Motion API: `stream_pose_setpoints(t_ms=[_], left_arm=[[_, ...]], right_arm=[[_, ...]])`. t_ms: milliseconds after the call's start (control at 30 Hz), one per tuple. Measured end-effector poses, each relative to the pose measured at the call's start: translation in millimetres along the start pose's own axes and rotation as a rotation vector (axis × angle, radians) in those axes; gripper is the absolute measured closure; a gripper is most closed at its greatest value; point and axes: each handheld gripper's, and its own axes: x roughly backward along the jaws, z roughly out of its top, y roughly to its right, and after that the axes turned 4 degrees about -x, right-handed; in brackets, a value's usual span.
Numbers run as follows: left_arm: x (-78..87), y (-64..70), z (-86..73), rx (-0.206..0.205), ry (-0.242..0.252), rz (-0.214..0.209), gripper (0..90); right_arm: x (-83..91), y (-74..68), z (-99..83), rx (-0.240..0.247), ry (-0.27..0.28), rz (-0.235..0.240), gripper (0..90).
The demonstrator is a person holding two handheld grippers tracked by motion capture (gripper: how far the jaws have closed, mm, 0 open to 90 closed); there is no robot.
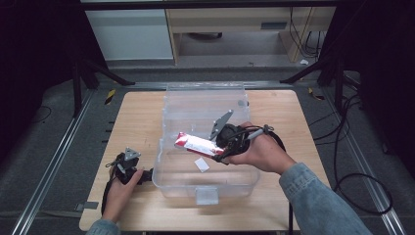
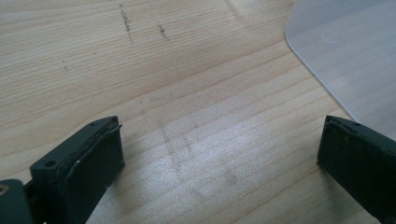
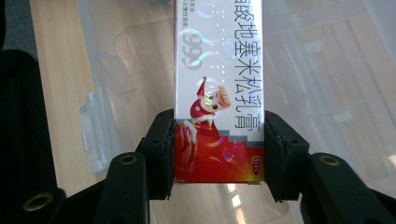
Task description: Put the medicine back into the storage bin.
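Note:
A slim white and red ointment box (image 1: 197,145) (image 3: 218,88) hangs over the open clear plastic bin (image 1: 171,183) in the middle of the wooden table. My right gripper (image 1: 219,149) (image 3: 218,154) is shut on the box's red end, one black jaw on each long side. The box points left across the bin, above its interior. My left gripper (image 1: 147,175) (image 2: 219,163) rests low on the table just left of the bin's front corner. Its jaws stand wide apart with only bare wood between them.
A small white label (image 1: 201,164) lies on the bin's floor. The bin's lid (image 1: 205,100) stands up at the back. A rounded clear corner of the bin (image 2: 345,56) shows close to the left gripper. Bare tabletop (image 1: 132,122) lies left of the bin.

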Motion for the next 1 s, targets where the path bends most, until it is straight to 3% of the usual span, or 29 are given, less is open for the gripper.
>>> stream_pose_setpoints(t_ms=[167, 467, 1000], left_arm=[[0.0, 0.0, 0.0, 0.0, 0.0, 0.0, 0.0], [0.0, 0.0, 0.0, 0.0, 0.0, 0.0, 0.0], [0.0, 0.0, 0.0, 0.0, 0.0, 0.0, 0.0]], right_arm=[[-14.2, 1.1, 3.2, 0.019, -0.014, 0.025, 51.5], [-36.4, -10.2, 10.2, 0.084, -0.056, 0.083, 51.5], [-65.6, -16.8, 20.3, 0.149, -0.103, 0.134, 51.5]])
